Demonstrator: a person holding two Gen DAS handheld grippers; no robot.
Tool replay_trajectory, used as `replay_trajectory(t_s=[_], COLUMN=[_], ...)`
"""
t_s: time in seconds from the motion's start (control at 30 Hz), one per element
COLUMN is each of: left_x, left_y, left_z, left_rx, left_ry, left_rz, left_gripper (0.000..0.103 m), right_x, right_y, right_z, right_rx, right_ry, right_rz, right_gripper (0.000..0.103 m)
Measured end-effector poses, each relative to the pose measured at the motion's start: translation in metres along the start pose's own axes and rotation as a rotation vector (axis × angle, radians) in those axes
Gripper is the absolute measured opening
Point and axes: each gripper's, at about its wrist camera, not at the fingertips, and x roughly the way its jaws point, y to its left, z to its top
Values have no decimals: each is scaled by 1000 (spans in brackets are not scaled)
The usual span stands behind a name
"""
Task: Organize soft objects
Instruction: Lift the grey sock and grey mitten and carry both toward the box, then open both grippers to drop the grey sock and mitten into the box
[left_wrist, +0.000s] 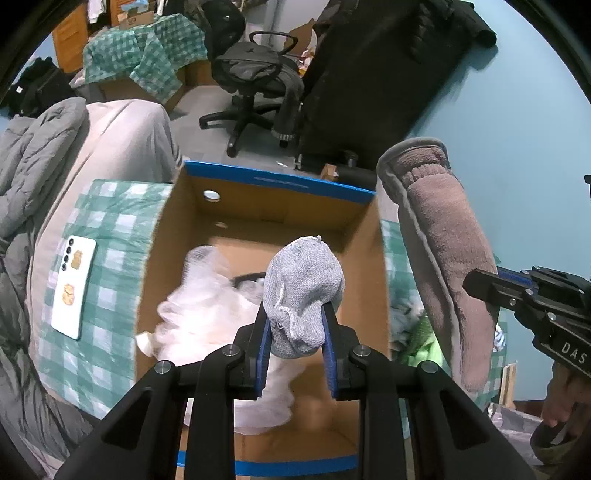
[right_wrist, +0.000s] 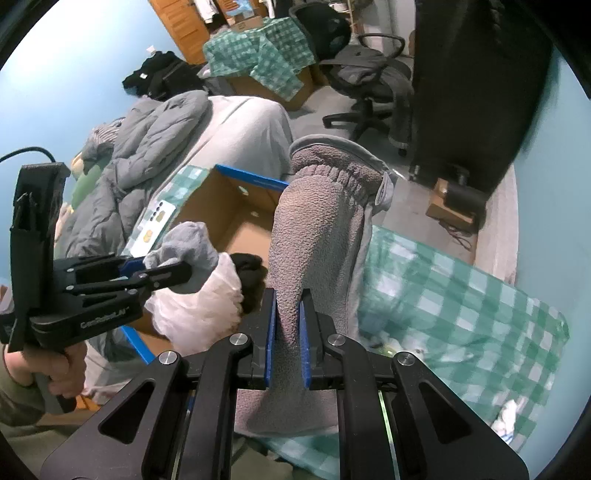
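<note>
My left gripper (left_wrist: 297, 314) is shut on a grey knit sock (left_wrist: 303, 291) and holds it above the open cardboard box (left_wrist: 273, 210) with blue-taped rims. It also shows in the right wrist view (right_wrist: 177, 271), with the grey sock (right_wrist: 188, 243) over the box (right_wrist: 225, 206). White soft plastic or cloth (left_wrist: 207, 306) and a dark item lie in the box. My right gripper (right_wrist: 287, 317) is shut on a long fuzzy brown-grey mitt or sock (right_wrist: 321, 229), held upright to the right of the box. The mitt (left_wrist: 439, 236) and right gripper (left_wrist: 476, 286) show in the left wrist view.
The box stands on a green checked cloth (right_wrist: 454, 295) on a bed. A white phone (left_wrist: 74, 284) lies left of the box. Grey bedding (left_wrist: 40, 147) is at the left. More small cloth items (left_wrist: 413, 332) lie right of the box. An office chair (left_wrist: 251, 81) stands behind.
</note>
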Motion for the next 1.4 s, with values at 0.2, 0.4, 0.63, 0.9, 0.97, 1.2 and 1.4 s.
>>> replay_trajectory(t_s=[0.2, 0.4, 0.63, 0.9, 0.97, 1.2, 1.4], left_x=[4, 13, 32, 49, 52, 51, 40], left_y=[20, 33, 39, 39, 41, 47, 52], left_z=[8, 17, 27, 34, 35, 33, 28], left_rx=[-3, 2, 14, 27, 27, 21, -15], left_ry=[2, 7, 35, 66, 73, 83, 71], left_rz=[14, 25, 17, 31, 35, 38, 37], left_gripper=[24, 24, 24, 29, 34, 42, 44], right_x=[17, 34, 60, 86, 91, 103, 94], right_y=[18, 29, 36, 44, 46, 50, 46], right_z=[12, 23, 26, 28, 28, 31, 35], right_rx=[-10, -2, -15, -21, -22, -47, -26], right_ry=[7, 16, 60, 103, 111, 107, 73], right_rz=[19, 36, 24, 27, 29, 0, -9], right_gripper=[10, 10, 10, 10, 10, 20, 52])
